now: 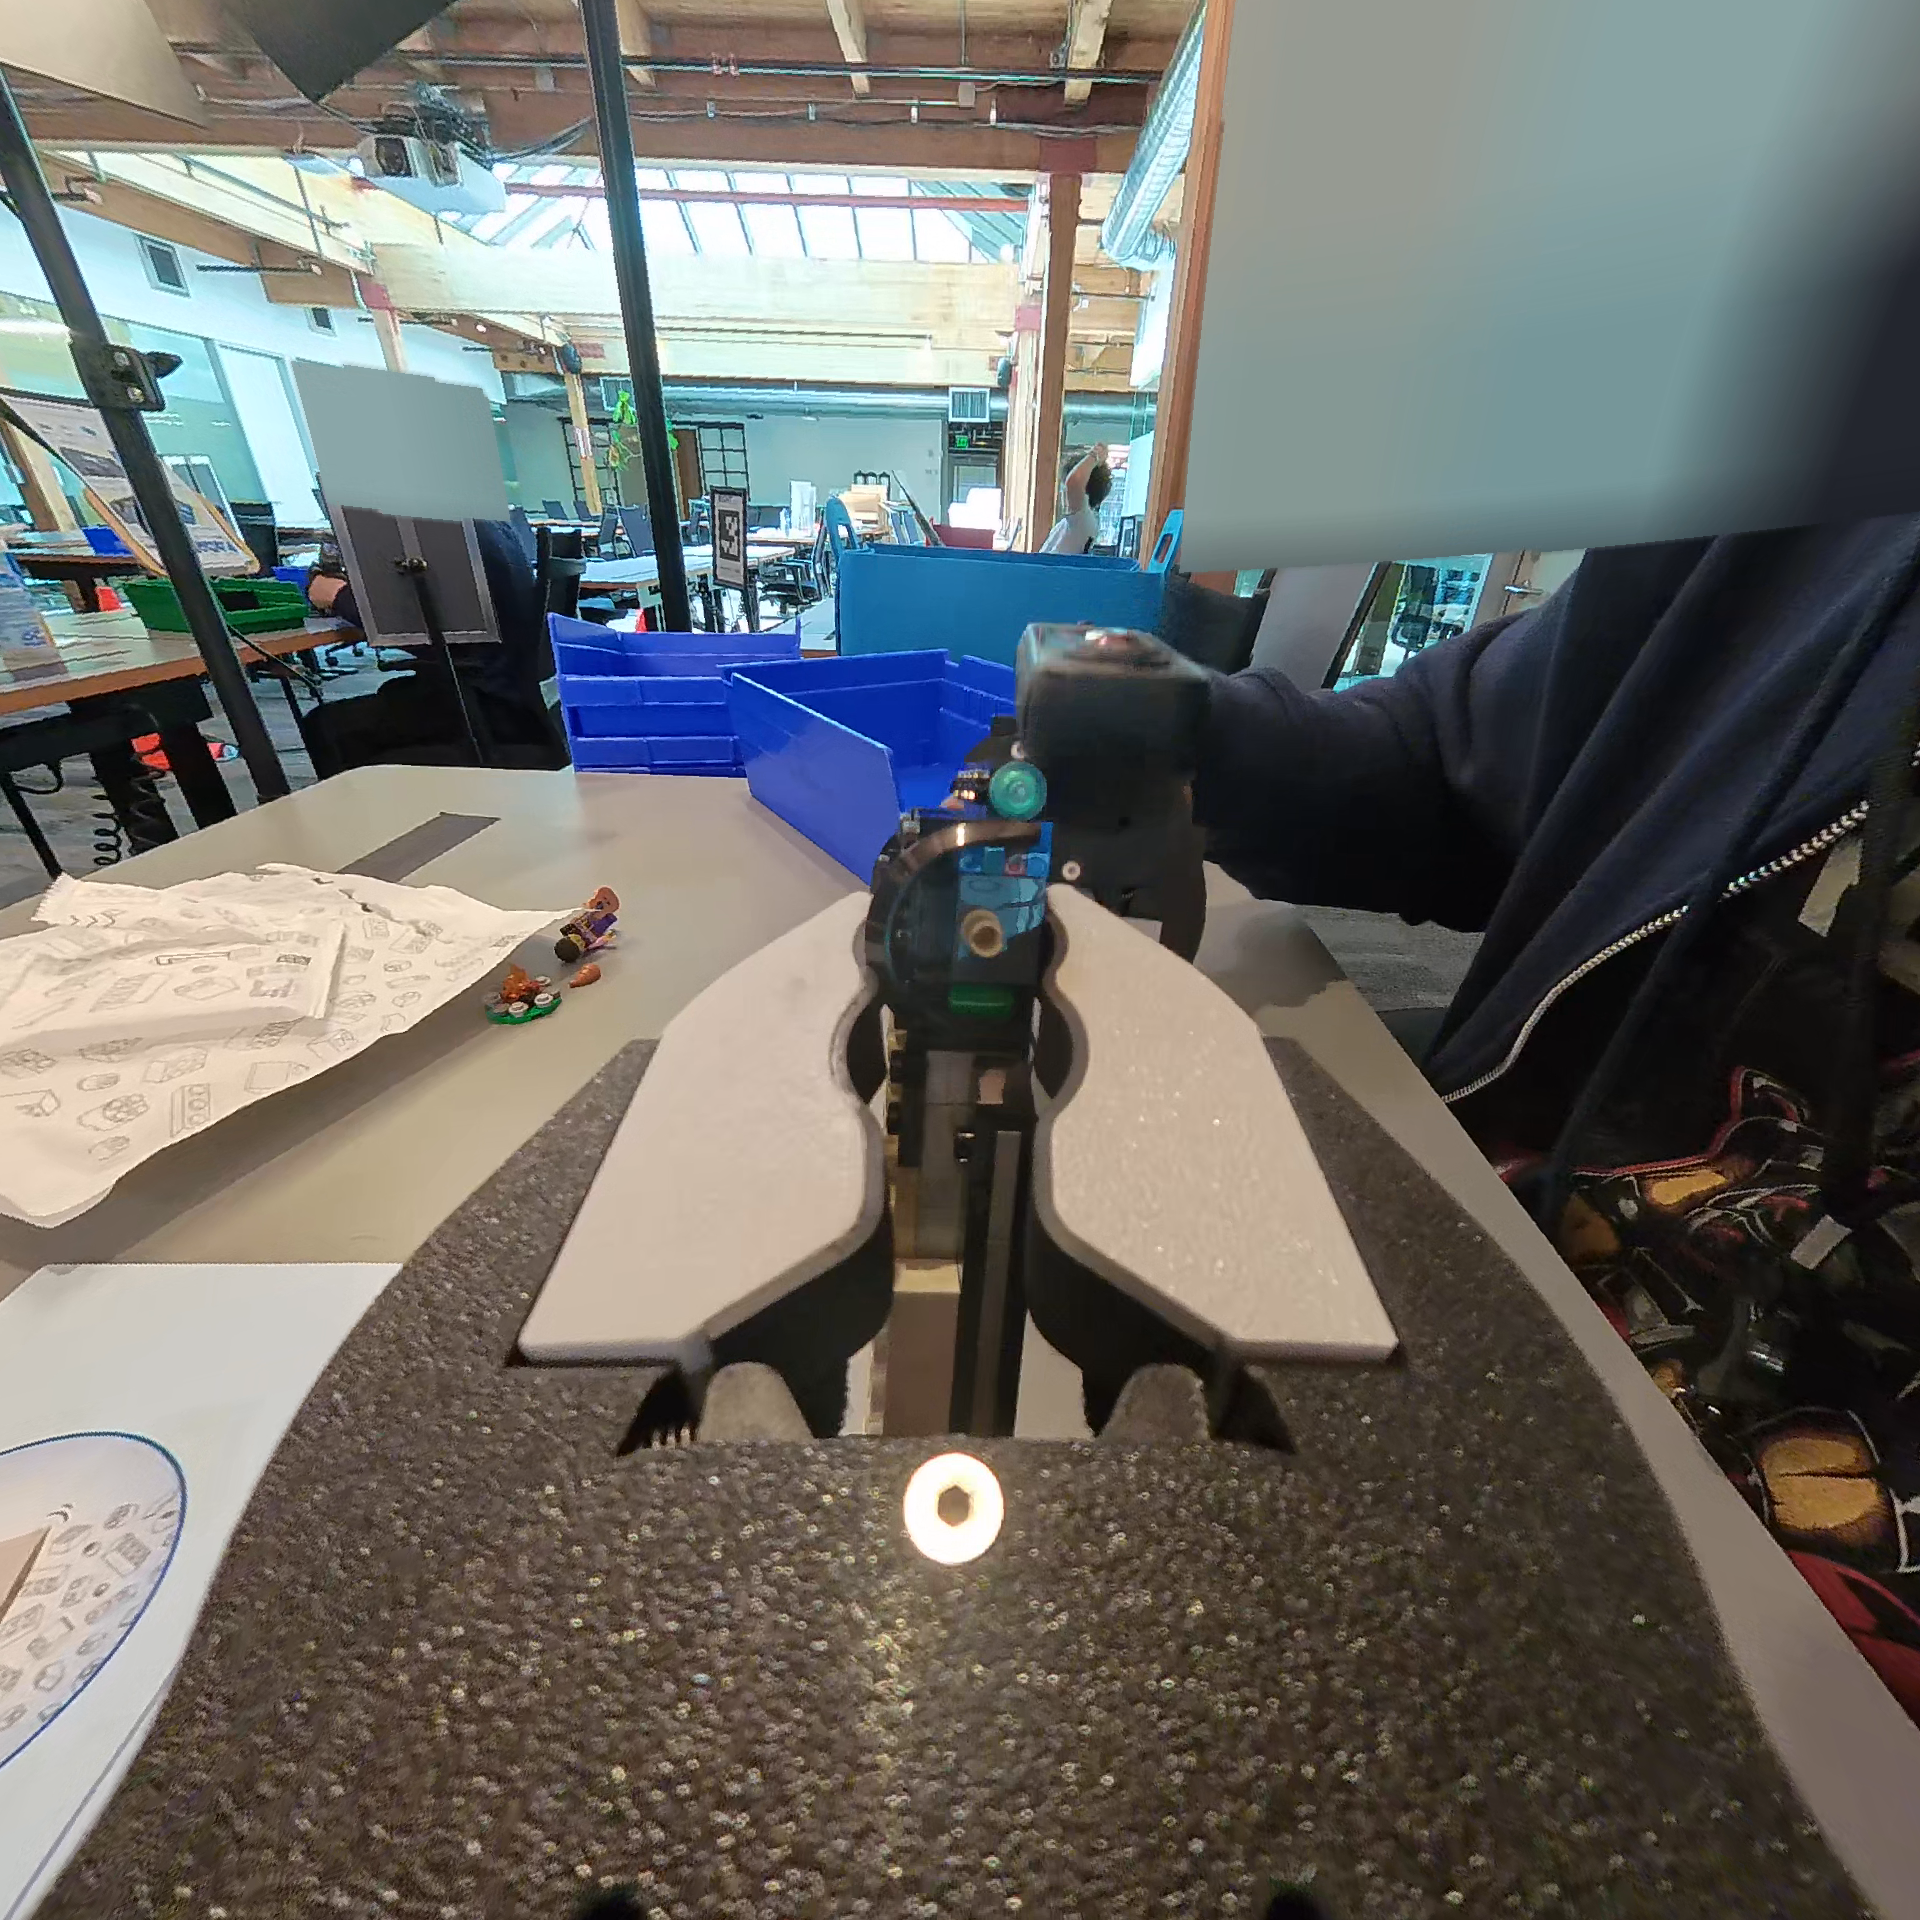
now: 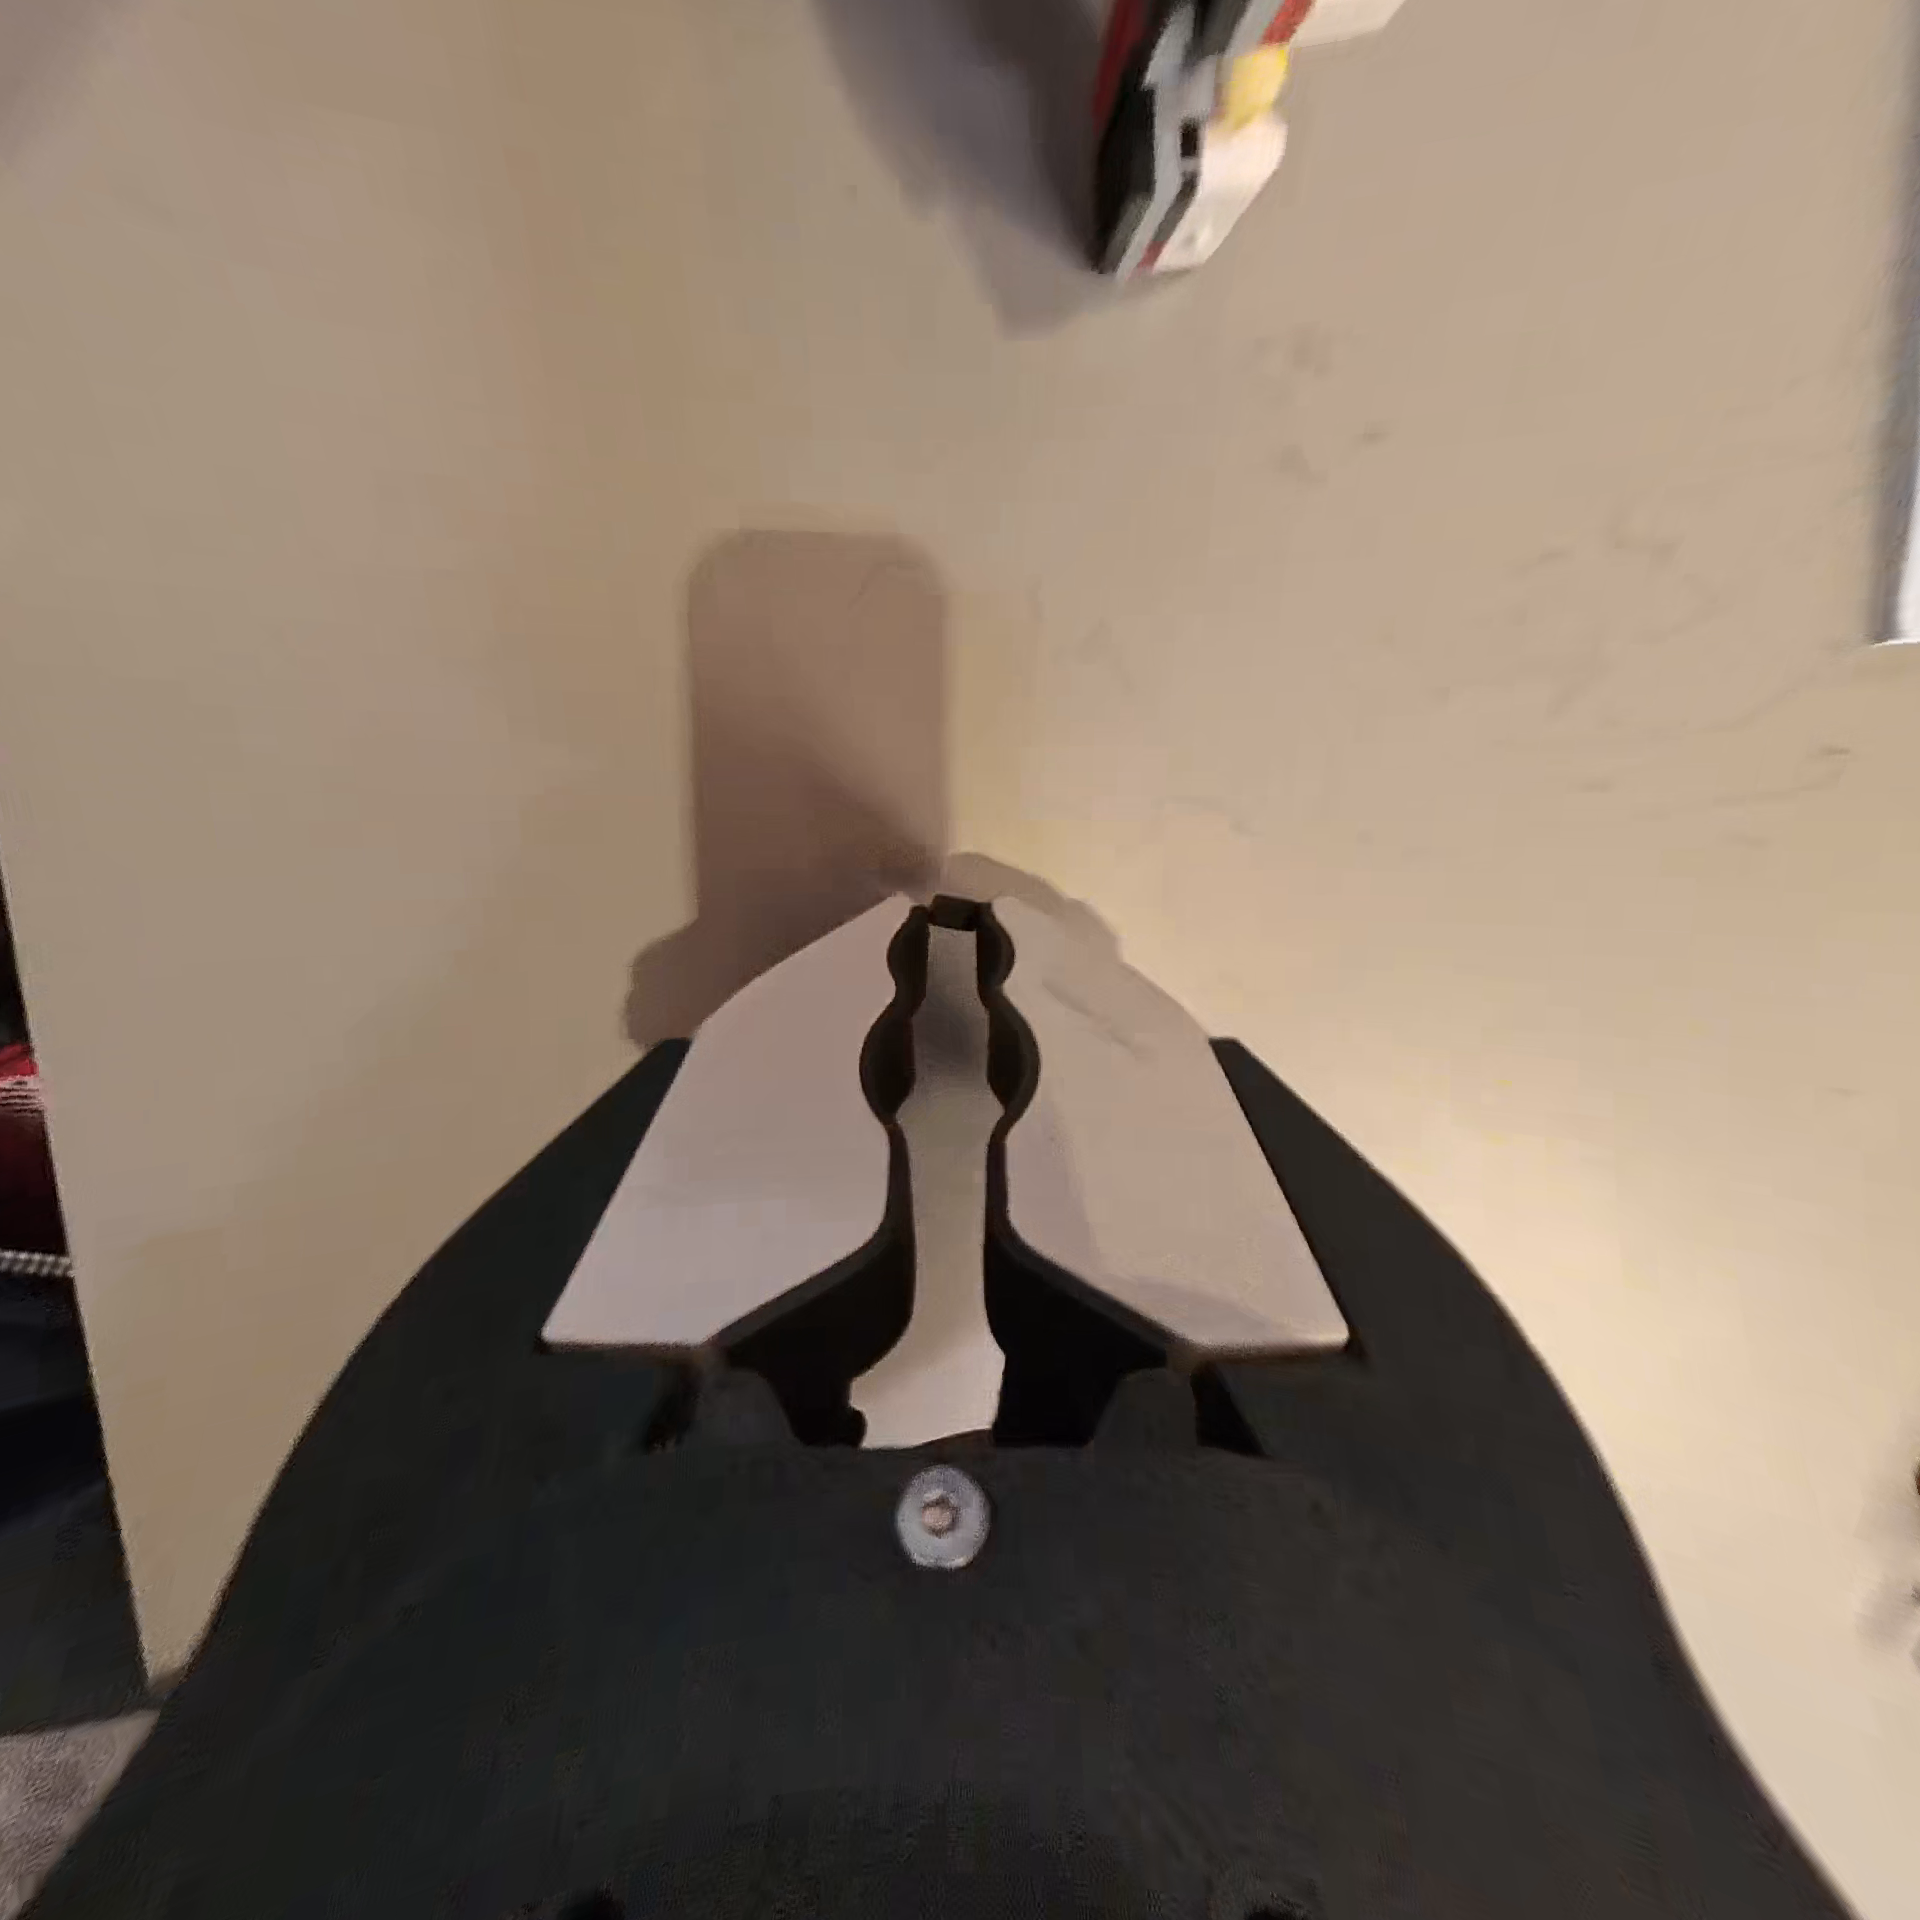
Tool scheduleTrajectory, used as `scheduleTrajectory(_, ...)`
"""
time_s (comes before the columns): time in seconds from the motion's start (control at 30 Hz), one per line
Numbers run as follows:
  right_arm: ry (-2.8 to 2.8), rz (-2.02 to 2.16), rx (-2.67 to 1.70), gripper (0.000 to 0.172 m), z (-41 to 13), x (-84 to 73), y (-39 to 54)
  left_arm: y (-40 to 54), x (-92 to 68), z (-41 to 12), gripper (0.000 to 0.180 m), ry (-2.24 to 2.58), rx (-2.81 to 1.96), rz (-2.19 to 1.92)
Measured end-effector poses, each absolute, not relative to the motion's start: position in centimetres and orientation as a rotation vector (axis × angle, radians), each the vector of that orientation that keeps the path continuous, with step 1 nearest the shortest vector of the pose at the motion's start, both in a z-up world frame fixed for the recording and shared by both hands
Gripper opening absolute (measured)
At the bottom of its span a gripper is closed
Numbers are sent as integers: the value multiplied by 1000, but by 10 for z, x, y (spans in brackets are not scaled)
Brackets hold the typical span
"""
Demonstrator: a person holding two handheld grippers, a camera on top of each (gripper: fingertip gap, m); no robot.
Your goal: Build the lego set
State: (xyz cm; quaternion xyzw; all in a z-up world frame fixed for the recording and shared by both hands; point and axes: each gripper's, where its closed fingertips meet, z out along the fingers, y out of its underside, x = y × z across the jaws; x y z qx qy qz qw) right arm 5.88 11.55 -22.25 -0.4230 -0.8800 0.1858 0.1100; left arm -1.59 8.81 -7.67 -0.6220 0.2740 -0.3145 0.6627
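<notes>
While the left gripper clamps a black and blue brick-built model between its pale fingers, the build looks well advanced, though a minifigure and a small green-based piece lie loose on the grey table beside the printed sheets. The model's long axis runs along the fingers, its blue end pointing away and upward toward the blue bin. The right gripper pinches a tiny dark piece at its tips (nearly closed), just above the table, with a blurred red, white and yellow brick assembly well apart.
</notes>
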Motion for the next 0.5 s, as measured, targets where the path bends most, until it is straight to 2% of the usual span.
scheduleTrajectory(0.3,-2535,567,-1254,16,-226,51,123,87,-15,-76,25,624,-1405,-711)
scheduleTrajectory(0.5,-2479,611,-1257,12,-222,57,124,88,-16,-76,25,619,-1402,-714)
